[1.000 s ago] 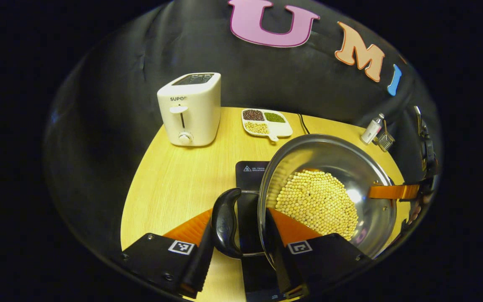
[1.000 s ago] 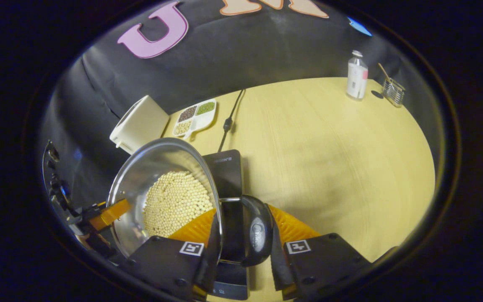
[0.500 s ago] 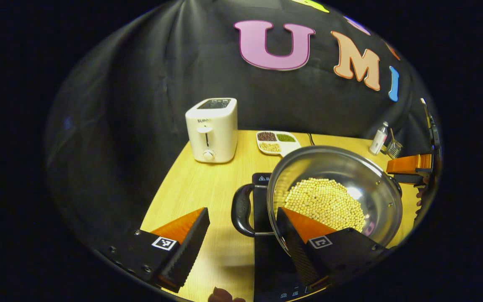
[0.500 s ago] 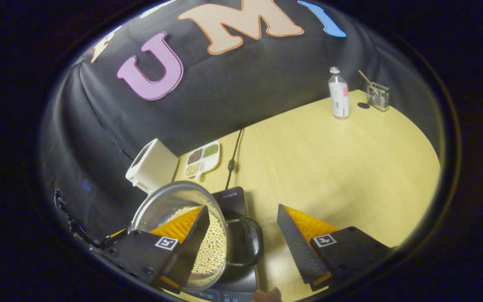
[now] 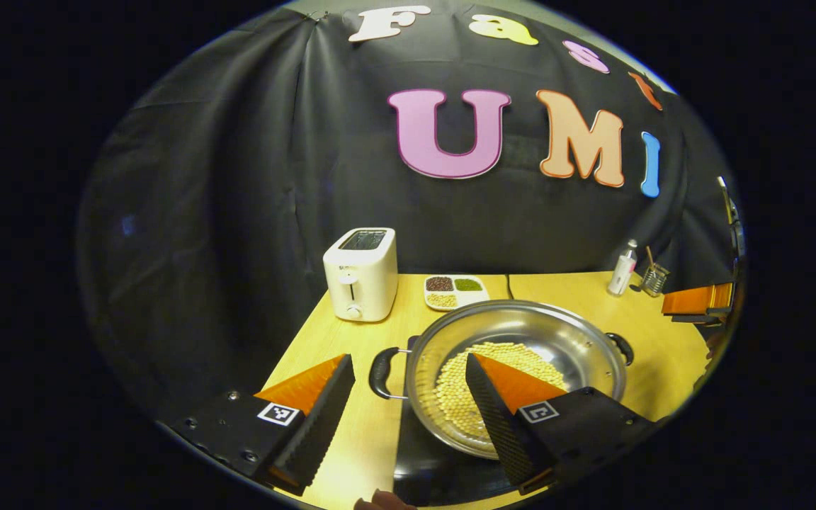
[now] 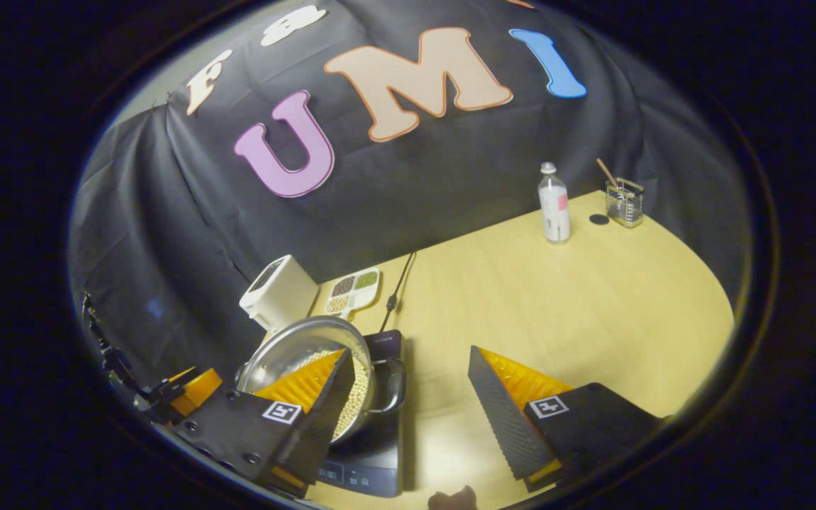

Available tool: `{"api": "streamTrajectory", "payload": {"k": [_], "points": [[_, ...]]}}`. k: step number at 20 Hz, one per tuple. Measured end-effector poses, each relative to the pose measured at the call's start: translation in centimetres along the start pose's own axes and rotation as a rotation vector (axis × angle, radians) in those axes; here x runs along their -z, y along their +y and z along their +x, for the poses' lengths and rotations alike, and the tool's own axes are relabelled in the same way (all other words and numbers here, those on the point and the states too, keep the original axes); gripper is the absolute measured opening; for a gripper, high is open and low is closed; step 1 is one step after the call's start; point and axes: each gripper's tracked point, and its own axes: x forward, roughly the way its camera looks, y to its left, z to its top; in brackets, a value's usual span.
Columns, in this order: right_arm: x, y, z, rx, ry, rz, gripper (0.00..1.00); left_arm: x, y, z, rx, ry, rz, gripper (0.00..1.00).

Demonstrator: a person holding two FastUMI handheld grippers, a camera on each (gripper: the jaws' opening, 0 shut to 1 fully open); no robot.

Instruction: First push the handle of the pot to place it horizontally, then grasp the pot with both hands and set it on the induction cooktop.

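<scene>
Both grippers have their jaws wide apart and hold nothing. The left gripper (image 5: pixel 408 414) is above the near side of the steel pot (image 5: pixel 521 340), the right gripper (image 6: pixel 408 411) is beside its handle (image 6: pixel 395 386). The pot, with soybeans (image 5: pixel 457 393) inside, stands on the black induction cooktop (image 6: pixel 372 464) on the wooden table (image 6: pixel 557 297). Behind it are a white toaster (image 5: pixel 361 274) and a divided dish of beans (image 5: pixel 452 291).
</scene>
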Motion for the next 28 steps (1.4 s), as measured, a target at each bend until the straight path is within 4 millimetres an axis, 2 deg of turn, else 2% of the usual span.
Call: {"api": "streamTrajectory", "payload": {"k": [2,3,4,7,8,9,10,14,17,22,24,28], "points": [[-1.1,-1.3,-1.8,-0.018,-0.030,-0.018,0.92,-0.9,-2.0,-1.5,-0.005,-0.019,0.006,0.96],[-1.5,-1.9,-3.1,-0.034,-0.042,-0.031,1.00,-1.4,-3.3,-2.5,-0.007,-0.029,0.006,0.96],[-2.0,-2.7,-4.2,-0.050,-0.047,-0.050,0.92,-2.0,-4.5,-3.3,-0.010,-0.041,0.006,0.96],[-3.8,-6.2,-8.1,-0.063,-0.076,-0.124,0.92,-3.3,-8.7,-6.3,-0.026,-0.058,0.002,0.96],[-4.6,-7.2,-9.3,-0.069,-0.098,-0.140,1.00,-3.8,-10.6,-7.4,-0.020,-0.068,-0.013,0.96],[-5.4,-8.3,-10.3,-0.068,-0.123,-0.153,1.00,-4.3,-12.5,-8.3,-0.012,-0.077,-0.025,0.96],[-6.0,-9.3,-11.4,-0.068,-0.140,-0.160,0.92,-4.6,-14.0,-9.0,-0.011,-0.078,-0.026,0.96],[-9.1,-12.1,-16.0,-0.079,-0.220,-0.151,0.92,-7.4,-19.4,-13.1,0.008,-0.136,-0.010,0.96],[-12.0,-13.7,-19.3,-0.069,-0.298,-0.153,0.92,-9.6,-22.6,-15.8,0.035,-0.166,-0.011,0.96],[-16.8,-14.5,-24.2,-0.045,-0.427,-0.183,0.92,-14.8,-25.9,-19.7,0.067,-0.254,-0.023,0.96],[-19.0,-14.6,-26.5,-0.023,-0.489,-0.207,0.92,-17.4,-27.1,-21.3,0.085,-0.318,-0.005,0.96],[-22.8,-13.4,-31.4,0.030,-0.620,-0.264,0.92,-21.8,-28.4,-24.6,0.132,-0.448,0.004,0.96]]}}
